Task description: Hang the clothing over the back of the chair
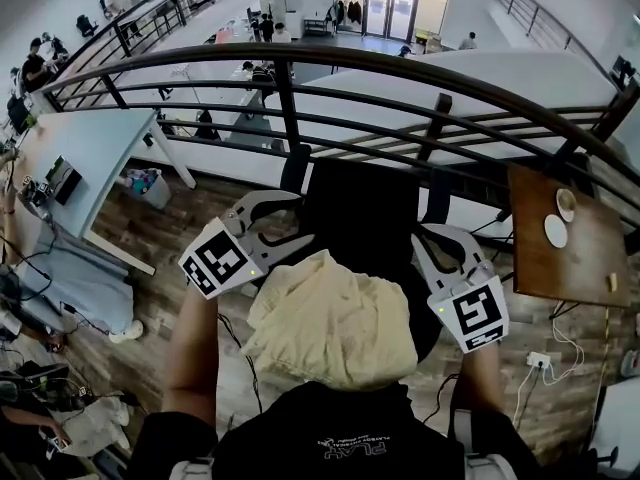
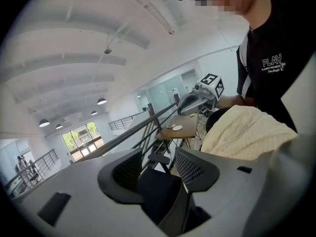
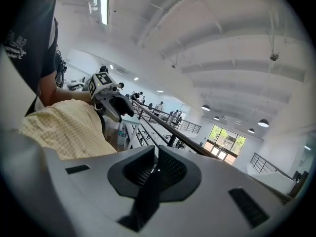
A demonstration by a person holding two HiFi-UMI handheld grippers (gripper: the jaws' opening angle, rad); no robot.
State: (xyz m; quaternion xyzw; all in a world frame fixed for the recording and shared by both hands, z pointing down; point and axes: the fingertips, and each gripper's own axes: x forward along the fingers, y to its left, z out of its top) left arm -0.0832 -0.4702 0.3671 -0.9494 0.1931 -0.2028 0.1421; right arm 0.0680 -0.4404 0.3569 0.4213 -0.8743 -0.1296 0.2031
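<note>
Clothing already drapes the chair back, seemingly finished; left gripper jaws gape empty, right gripper jaws nearly together, empty.

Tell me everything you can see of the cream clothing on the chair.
The clothing is a pale cream garment of waffle-textured fabric, bunched and creased. It lies draped over the top of the black chair's back. The left gripper and the right gripper stand on either side of it; neither grips it.
</note>
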